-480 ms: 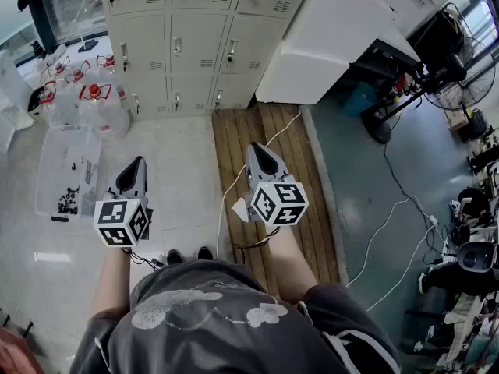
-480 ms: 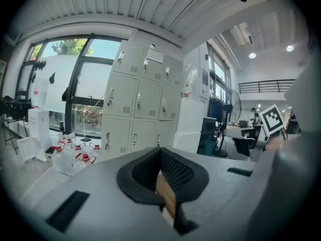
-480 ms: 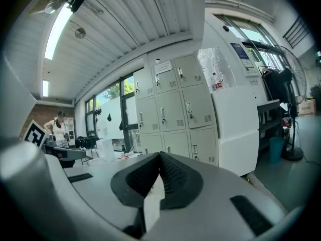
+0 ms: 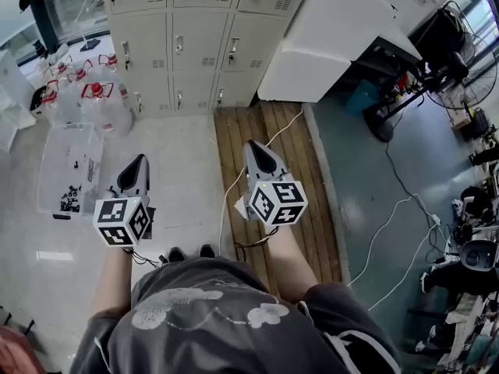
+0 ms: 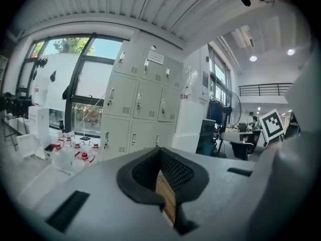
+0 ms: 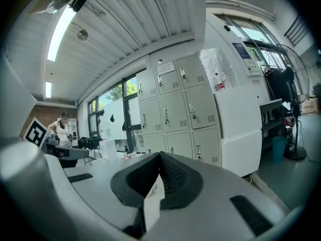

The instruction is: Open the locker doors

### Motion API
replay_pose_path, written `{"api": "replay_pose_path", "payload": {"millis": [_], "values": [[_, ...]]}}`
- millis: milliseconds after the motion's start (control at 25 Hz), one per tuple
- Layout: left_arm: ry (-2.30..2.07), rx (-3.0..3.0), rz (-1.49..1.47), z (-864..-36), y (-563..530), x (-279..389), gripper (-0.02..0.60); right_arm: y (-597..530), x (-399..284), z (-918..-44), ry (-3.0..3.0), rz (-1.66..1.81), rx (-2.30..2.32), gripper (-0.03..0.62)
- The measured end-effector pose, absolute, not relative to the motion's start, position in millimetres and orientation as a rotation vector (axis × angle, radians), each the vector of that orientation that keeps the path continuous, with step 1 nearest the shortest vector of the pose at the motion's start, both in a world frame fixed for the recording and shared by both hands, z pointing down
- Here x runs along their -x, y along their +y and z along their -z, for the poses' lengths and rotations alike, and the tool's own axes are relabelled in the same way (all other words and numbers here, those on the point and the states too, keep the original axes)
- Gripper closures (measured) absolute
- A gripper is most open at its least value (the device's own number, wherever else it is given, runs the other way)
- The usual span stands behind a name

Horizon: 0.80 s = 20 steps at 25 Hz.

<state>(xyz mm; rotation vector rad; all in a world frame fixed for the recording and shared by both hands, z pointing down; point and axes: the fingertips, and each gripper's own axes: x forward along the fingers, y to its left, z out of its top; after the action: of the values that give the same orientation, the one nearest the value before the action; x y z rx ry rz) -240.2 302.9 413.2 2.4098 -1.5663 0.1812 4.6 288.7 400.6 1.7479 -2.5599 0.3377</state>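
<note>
A bank of beige lockers (image 4: 179, 45) stands at the far side of the floor, with every door that shows shut. The same lockers (image 5: 140, 109) fill the middle of the left gripper view and appear again as lockers (image 6: 180, 119) in the right gripper view. My left gripper (image 4: 141, 160) is held out over the pale floor, well short of them, jaws together and empty. My right gripper (image 4: 254, 144) hovers over the wooden boards, also shut and empty. Both point roughly level at the lockers. Seen from its own camera, each pair of tips meets: left gripper (image 5: 160, 149), right gripper (image 6: 160, 154).
Large water bottles with red caps (image 4: 93, 96) stand left of the lockers, beside a clear plastic bin (image 4: 69, 170). A wooden board platform (image 4: 265, 178) leads up to the lockers. A big white cabinet (image 4: 327, 37) stands to their right. Cables (image 4: 390, 216) trail across the grey floor.
</note>
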Motion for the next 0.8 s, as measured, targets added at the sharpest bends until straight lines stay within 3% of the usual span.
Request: {"api": "replay_pose_path", "payload": {"millis": [560,680,800], "values": [[-1.577,-2.374,-0.191,-423.8,309.3,214.1,0.574,288.6,-3.1,-393.7,-2.698,-0.302,-1.656,0.555],[-1.610,-2.363,-0.172,-422.1,311.4,215.9,0.574,286.3,-0.4,-389.9,-2.768,-0.325,-1.619,0.411],[-1.617,-2.355,-0.162,-422.0,310.8,217.8,0.574,282.7,-1.3,-387.2,-2.785,-0.324,-1.627,0.323]]}}
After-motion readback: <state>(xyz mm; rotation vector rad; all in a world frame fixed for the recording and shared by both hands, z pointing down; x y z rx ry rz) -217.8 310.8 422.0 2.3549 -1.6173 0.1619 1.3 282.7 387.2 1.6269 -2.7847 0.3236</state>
